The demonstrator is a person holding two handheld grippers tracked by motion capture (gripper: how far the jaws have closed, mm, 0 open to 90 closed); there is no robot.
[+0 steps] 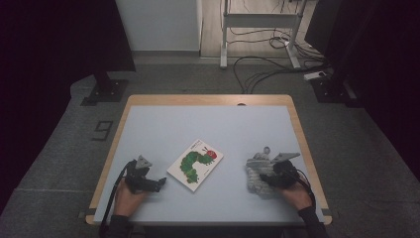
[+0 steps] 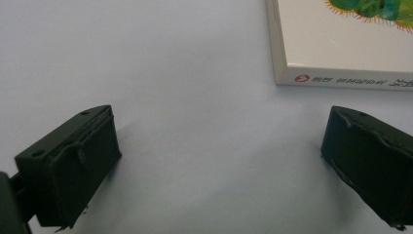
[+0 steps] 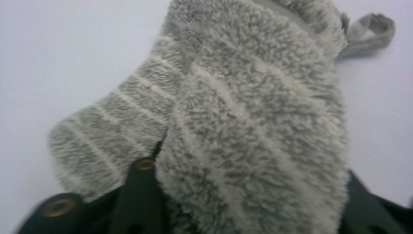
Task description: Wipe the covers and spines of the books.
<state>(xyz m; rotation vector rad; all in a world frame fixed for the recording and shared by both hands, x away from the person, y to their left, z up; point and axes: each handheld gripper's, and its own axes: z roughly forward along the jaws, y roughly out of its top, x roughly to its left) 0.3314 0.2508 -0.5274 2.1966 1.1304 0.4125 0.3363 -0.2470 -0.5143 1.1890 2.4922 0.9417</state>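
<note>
- The right gripper (image 1: 265,179) is gripping a fuzzy grey striped sock (image 3: 253,122), its jaws clenched on the fabric, near the tabletop's (image 1: 237,124) front right corner.
- The left gripper (image 2: 219,161) is resting released near the front left corner, just beside a caterpillar picture book (image 1: 195,164).

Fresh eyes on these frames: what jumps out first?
The caterpillar picture book lies flat mid-table, its bright green cover the only strong colour. At the right, the right tool grips a fuzzy grey striped cloth. The left tool sits wide open just short of the book's corner.
</note>
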